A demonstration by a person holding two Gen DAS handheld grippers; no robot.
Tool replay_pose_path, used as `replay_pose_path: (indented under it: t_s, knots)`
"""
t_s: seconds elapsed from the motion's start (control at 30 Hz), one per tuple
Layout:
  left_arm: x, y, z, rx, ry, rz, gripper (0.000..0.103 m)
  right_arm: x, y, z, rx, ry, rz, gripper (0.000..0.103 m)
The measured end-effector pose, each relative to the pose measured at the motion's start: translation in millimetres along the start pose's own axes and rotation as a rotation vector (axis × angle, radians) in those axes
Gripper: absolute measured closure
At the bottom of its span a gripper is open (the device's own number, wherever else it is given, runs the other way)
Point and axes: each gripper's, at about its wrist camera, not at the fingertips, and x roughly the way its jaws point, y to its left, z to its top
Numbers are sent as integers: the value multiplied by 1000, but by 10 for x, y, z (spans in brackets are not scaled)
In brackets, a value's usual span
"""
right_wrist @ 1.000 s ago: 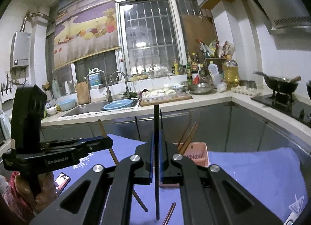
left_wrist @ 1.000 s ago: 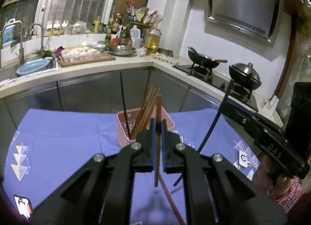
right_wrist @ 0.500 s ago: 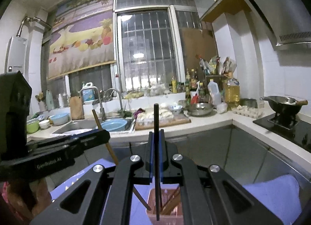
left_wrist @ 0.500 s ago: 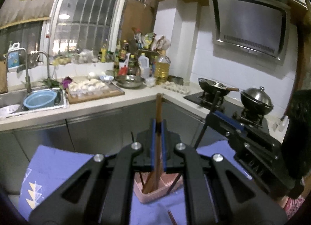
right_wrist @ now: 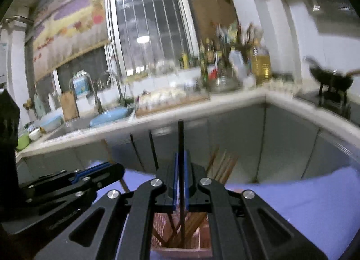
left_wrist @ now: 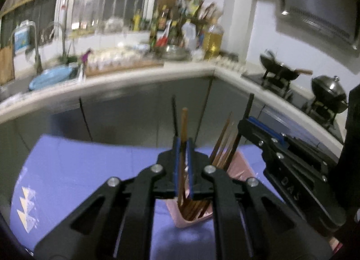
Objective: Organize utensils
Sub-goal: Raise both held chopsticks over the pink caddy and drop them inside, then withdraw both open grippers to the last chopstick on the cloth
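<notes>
Counter clutter blurred; left gripper opening around brown chopstick; right gripper clamps black chopstick.

Blue-clothed table bearing pink chopstick holder.

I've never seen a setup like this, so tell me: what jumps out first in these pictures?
Two black grippers poised over a pink plastic utensil holder on a purple tablecloth. The left gripper has a brown wooden chopstick between its opening jaws, its lower end down in the holder; the right gripper holds a black chopstick upright over it. Behind runs a cluttered kitchen counter.
</notes>
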Motion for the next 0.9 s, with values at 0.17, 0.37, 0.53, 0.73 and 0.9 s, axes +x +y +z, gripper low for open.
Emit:
replay_pose_path:
  t_s: [0.17, 0.37, 0.53, 0.73, 0.9]
  knots:
    - [-265, 82, -100, -53, -97, 35, 51, -210, -11, -131, 57, -25, 17, 46]
    - [-1090, 114, -213, -91, -299, 78, 41, -936, 98, -298, 53, -182, 8, 45]
    - [-1579, 135, -584, -102, -365, 55, 40, -1504, 101, -892, 81, -212, -14, 45]
    - [-1492, -11, -1332, -20, -201, -6, 40, -1524, -28, -1801, 133, 29, -110, 55]
    - [-1129, -167, -1932, 26, 15, -58, 40, -1437, -101, -2189, 193, 161, -143, 59]
